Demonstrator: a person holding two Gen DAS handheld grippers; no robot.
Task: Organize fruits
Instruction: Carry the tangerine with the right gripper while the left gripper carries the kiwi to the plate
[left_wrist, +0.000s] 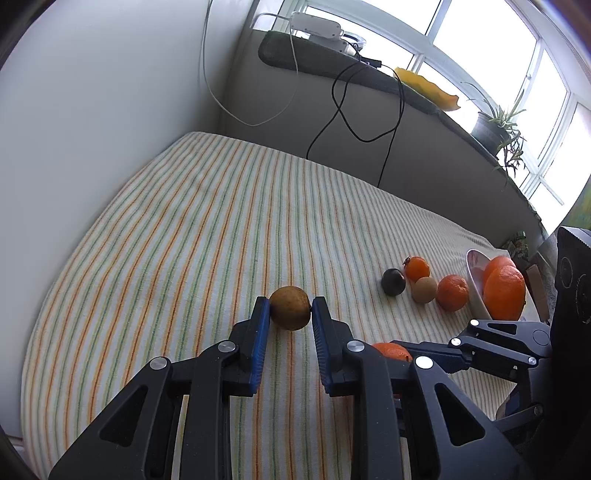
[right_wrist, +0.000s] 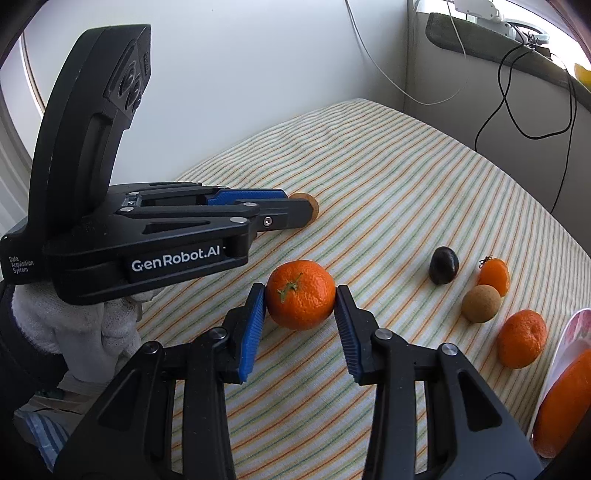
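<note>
Blue-padded jaws of the left gripper (left_wrist: 291, 308) flank a brownish round fruit (left_wrist: 290, 307) that rests on the striped cloth (left_wrist: 192, 229); both pads appear to touch its sides, clamped on it. From the right wrist view, the right gripper (right_wrist: 300, 299) has its jaws on either side of a mandarin (right_wrist: 301, 294) with a green stem, the pads touching or just beside the peel, and the fruit sits on the cloth. To the right lie a dark plum-like fruit (right_wrist: 443, 270), a small orange fruit with a dried stem (right_wrist: 495, 276), a tan round fruit (right_wrist: 481, 303) touching it, and another mandarin (right_wrist: 521, 339). Farther right, a white bowl (left_wrist: 474, 291) holds two larger oranges (left_wrist: 504, 291). A gloved hand (right_wrist: 92, 328) holds the left gripper's body. Black cables (left_wrist: 354, 118) hang from the windowsill behind.
</note>
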